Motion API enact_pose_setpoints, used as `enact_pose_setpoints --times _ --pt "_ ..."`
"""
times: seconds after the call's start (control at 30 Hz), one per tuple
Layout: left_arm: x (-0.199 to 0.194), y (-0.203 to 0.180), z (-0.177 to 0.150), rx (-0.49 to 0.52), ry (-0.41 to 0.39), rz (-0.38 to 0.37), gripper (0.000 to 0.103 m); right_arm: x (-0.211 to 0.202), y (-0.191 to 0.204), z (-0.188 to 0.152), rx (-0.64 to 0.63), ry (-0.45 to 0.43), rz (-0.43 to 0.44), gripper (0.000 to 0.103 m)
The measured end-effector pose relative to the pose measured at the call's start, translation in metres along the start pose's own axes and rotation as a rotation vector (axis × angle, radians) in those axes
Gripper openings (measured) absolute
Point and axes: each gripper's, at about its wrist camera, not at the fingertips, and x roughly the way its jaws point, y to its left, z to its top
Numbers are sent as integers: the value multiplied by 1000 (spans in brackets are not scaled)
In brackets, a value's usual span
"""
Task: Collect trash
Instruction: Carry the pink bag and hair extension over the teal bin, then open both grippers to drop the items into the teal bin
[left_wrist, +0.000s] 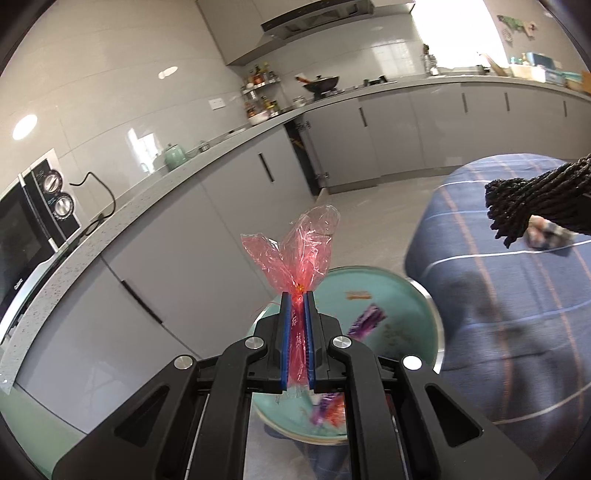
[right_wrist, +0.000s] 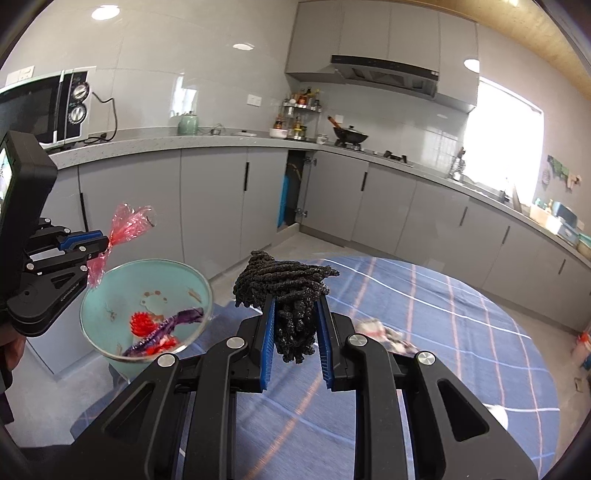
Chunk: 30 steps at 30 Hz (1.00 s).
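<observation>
My left gripper (left_wrist: 297, 295) is shut on a pink cellophane wrapper (left_wrist: 295, 251) and holds it above the rim of a teal bin (left_wrist: 406, 295); the gripper (right_wrist: 105, 245), wrapper (right_wrist: 127, 225) and bin (right_wrist: 92, 306) also show in the right wrist view. The bin holds a purple wrapper (right_wrist: 173, 323) and red scraps (right_wrist: 142, 323). My right gripper (right_wrist: 295, 299) is shut on a bundle of dark fuzzy cord (right_wrist: 284, 284) above the blue plaid tablecloth (right_wrist: 461, 332). The cord shows at the right edge of the left wrist view (left_wrist: 532, 203). A crumpled wrapper (right_wrist: 388, 332) lies on the cloth.
Grey kitchen cabinets and counter (right_wrist: 221, 144) run behind, with a microwave (right_wrist: 48, 107), kettle (right_wrist: 188, 123) and wok (right_wrist: 349, 136). One cabinet door (right_wrist: 291, 192) stands ajar. The bin sits off the round table's left edge, over grey floor (right_wrist: 314, 243).
</observation>
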Motion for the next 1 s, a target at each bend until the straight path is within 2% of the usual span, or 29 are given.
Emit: enact_pose_setpoints --times 0.43,1.0 --pt "27 28 -8 -31 60 46 7 31 35 24 -36 0 85 21" --pt "37 40 -11 -53 78 45 8 57 62 24 -63 31 165 22"
